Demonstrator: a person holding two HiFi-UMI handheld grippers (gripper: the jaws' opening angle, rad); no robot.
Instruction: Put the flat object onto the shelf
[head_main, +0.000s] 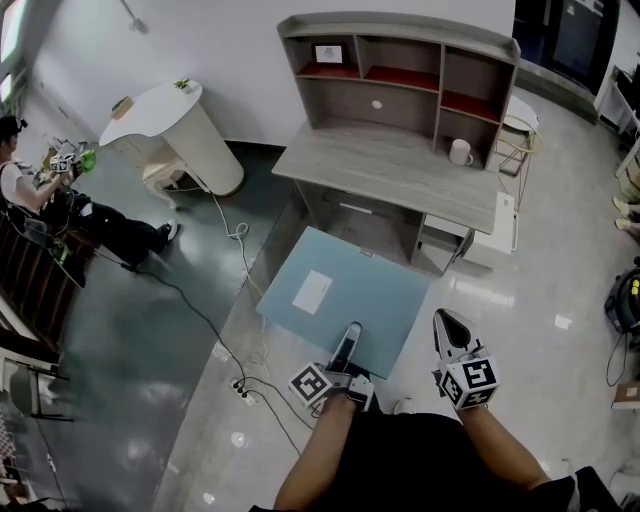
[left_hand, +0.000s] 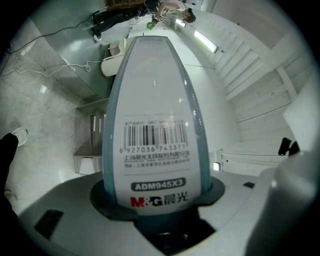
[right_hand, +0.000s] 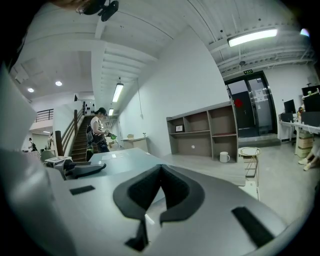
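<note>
Blue-grey folder (head_main: 375, 300): in the head view it is held flat and about level in front of the desk (head_main: 390, 170), not yet on the shelf (head_main: 400, 75); a white label (head_main: 312, 292) is on its top.
Left gripper (head_main: 351, 330): clamped on the folder's near edge, one jaw lying over the top.
Right gripper (head_main: 446, 320): just beside the folder's right corner and apart from it, jaws closed to a point, holding nothing.
Room, head view: the desk top is bare but for a mug (head_main: 460, 152) at its right end. The shelf's upper bays are open, and one holds a small frame (head_main: 328, 53). A cable (head_main: 240, 255) runs over the floor to the left, and a seated person (head_main: 40, 195) is well off to that side.
Left gripper view: the folder rises from between the jaws and fills the middle. The pads press it where the label's barcode and "M&G" print show, which the head view cannot resolve. The desk is only a sliver at the left.
Right gripper view: the jaw tips meet with nothing between them. The folder's top spreads to the left with the left gripper lying on it. The shelf and mug stand ahead across open floor, beside a wire stool (right_hand: 248, 152). Stairs at the far left show only in this view.
</note>
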